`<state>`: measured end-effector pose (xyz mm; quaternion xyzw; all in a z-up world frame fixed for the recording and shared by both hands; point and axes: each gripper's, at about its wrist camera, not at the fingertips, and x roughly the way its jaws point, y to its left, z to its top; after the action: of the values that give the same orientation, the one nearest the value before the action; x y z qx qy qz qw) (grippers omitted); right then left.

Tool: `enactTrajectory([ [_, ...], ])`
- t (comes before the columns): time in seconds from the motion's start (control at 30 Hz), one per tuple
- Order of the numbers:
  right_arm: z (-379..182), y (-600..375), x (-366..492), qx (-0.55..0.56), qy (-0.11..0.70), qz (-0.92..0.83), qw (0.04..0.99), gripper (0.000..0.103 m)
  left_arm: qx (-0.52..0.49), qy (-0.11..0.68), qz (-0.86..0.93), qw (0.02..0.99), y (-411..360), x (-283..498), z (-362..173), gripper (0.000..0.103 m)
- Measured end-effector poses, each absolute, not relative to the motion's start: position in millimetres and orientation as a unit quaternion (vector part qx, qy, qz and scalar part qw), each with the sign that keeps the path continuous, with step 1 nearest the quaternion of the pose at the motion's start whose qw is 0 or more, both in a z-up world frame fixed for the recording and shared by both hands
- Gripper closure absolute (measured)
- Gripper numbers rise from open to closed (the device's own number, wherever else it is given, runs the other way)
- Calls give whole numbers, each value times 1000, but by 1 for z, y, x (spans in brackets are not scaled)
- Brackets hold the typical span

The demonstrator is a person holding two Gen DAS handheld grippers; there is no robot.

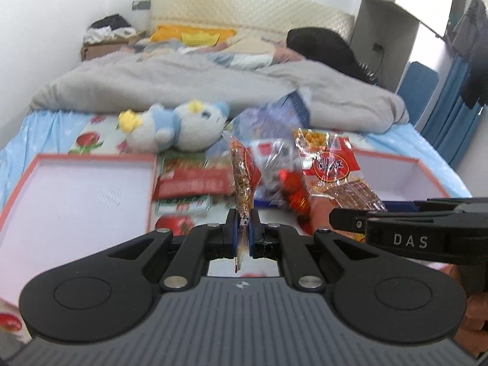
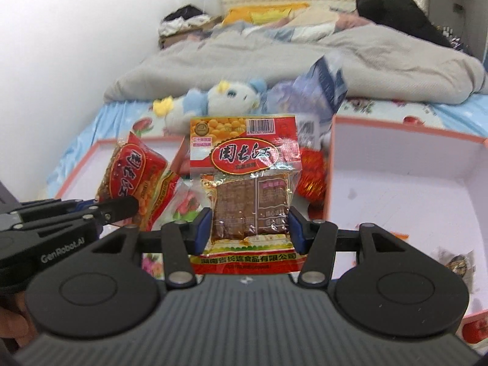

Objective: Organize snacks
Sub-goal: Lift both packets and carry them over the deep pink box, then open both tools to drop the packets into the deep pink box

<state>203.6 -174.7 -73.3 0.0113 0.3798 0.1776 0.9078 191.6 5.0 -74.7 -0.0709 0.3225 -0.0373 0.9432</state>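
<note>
Left gripper [image 1: 243, 213]: pinched thin on a snack packet's [image 1: 242, 180] edge, above the bed.
Right gripper [image 2: 249, 224]: clamps a tofu packet [image 2: 245, 177] by its sides, beside the right box [image 2: 405, 180].
Risk: slick film could slip free mid-carry.

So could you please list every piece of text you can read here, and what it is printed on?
"DAS": black right claw.
"GenRobot.AI": black left claw.
"周长江": red-and-clear dried tofu snack packet in the right claw.
"湖南省长连食品有限公司": that packet's bottom edge.
Barcode digits and small print: too blurred.
</note>
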Motion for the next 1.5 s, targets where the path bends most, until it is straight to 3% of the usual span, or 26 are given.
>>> enactTrajectory([
  [0.3,-23,-212,209,24,327,150,933,48,-45,275,-78,957,-35,213,-15,95],
  [0.73,0,-290,216,51,287,86,953,48,-18,270,-151,951,-120,244,17,95],
  [1.1,-43,-354,231,65,337,24,939,48,3,329,-209,921,-201,290,-16,95],
  [1.5,-112,-393,249,77,420,-38,903,47,64,447,-228,863,-265,342,-88,95],
])
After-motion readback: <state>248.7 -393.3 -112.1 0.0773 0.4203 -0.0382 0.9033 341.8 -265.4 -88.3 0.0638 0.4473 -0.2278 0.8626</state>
